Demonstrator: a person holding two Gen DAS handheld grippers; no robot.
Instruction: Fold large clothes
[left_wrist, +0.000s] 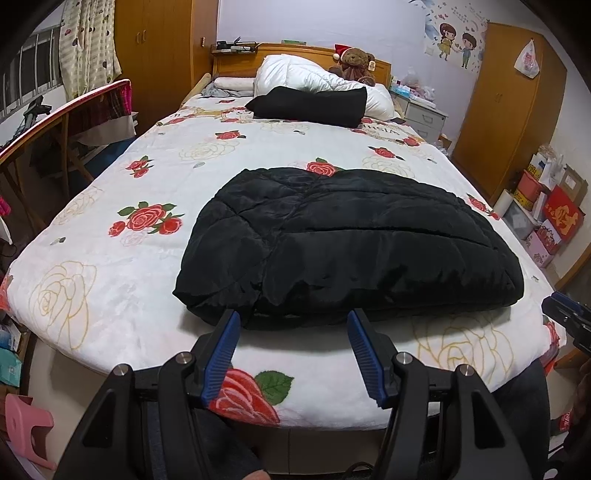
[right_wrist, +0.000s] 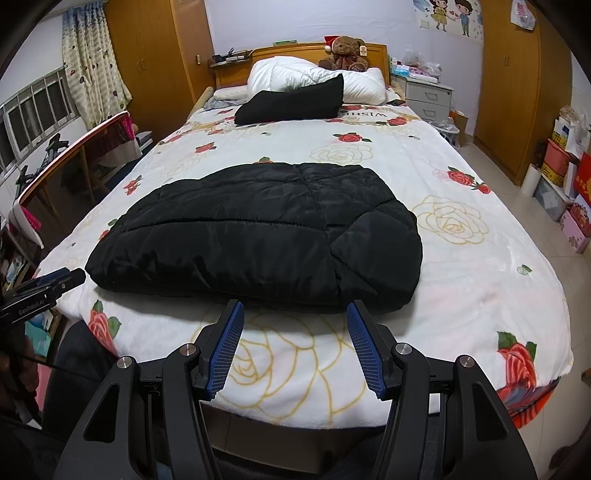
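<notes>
A black quilted jacket (left_wrist: 351, 243) (right_wrist: 266, 232) lies folded into a thick rectangle on the rose-print bed cover (left_wrist: 122, 266) (right_wrist: 461, 280), close to the foot of the bed. My left gripper (left_wrist: 293, 321) hovers just short of the jacket's near edge, open, with nothing between its blue pads (left_wrist: 221, 354). My right gripper (right_wrist: 295, 314) stands the same way in front of the jacket's near right edge, open and empty. The right gripper's tip (left_wrist: 565, 314) shows at the right border of the left wrist view; the left one (right_wrist: 48, 284) shows at the left border of the right wrist view.
A second folded black garment (left_wrist: 314, 105) (right_wrist: 291, 99) rests near the head of the bed against a white duvet (left_wrist: 314, 75) and a teddy bear (left_wrist: 356, 62). A chair frame (left_wrist: 55, 122) stands left of the bed, boxes (left_wrist: 546, 206) and wardrobes right.
</notes>
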